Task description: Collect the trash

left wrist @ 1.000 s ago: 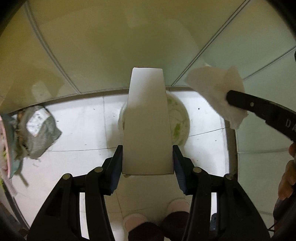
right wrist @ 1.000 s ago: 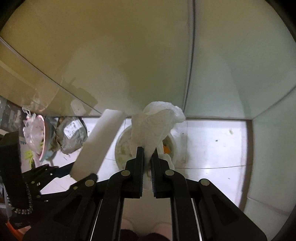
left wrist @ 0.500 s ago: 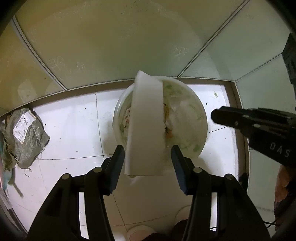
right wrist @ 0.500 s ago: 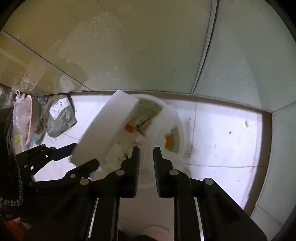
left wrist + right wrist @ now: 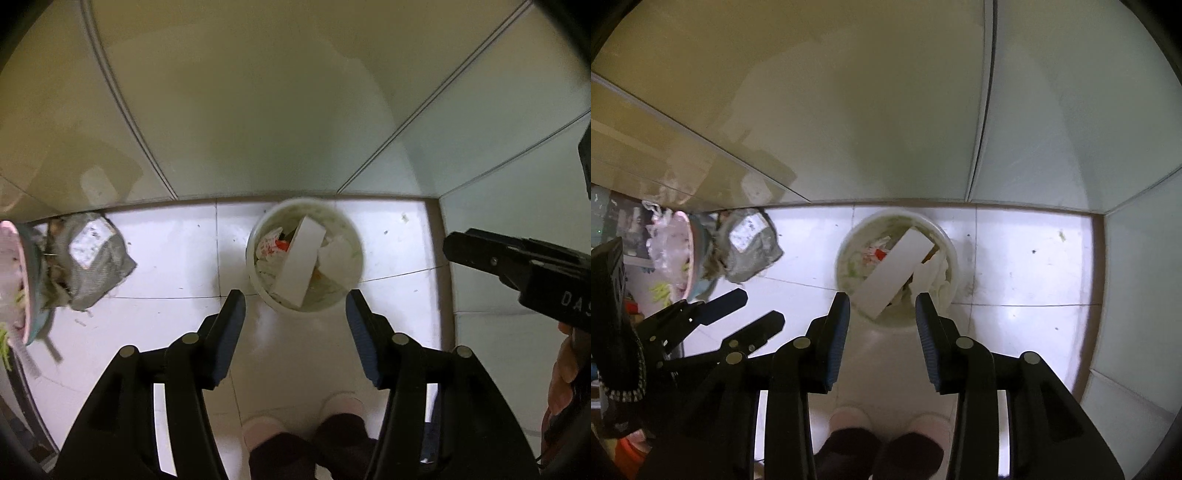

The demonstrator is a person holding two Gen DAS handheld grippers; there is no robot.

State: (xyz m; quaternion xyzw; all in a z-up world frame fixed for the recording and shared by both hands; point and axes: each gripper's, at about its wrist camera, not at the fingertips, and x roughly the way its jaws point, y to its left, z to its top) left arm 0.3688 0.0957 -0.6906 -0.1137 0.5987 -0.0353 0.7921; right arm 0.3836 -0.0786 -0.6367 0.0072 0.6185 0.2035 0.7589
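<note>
**Trash is in the bucket, both grippers empty**

White box (image 5: 301, 264) and crumpled tissue (image 5: 932, 275) sit inside the round bin (image 5: 258, 284) on the tiled floor. Left gripper (image 5: 295, 314) and right gripper (image 5: 882, 314) hang above it, jaws opening, nothing between them.

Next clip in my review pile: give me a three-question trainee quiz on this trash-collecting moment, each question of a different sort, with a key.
1. True or false: the white flat box lies inside the white bin.
2. Multiple choice: what is between the fingers of the left gripper?
A. a crumpled tissue
B. nothing
C. the grey bag
3. Short answer: where does the grey bag lie relative to the bin in the right wrist view?

Key
1. True; it leans tilted among the other trash.
2. B; the jaws are opening with nothing between them, and the same goes for the right gripper.
3. On the floor to the bin's left, apart from it.
</note>
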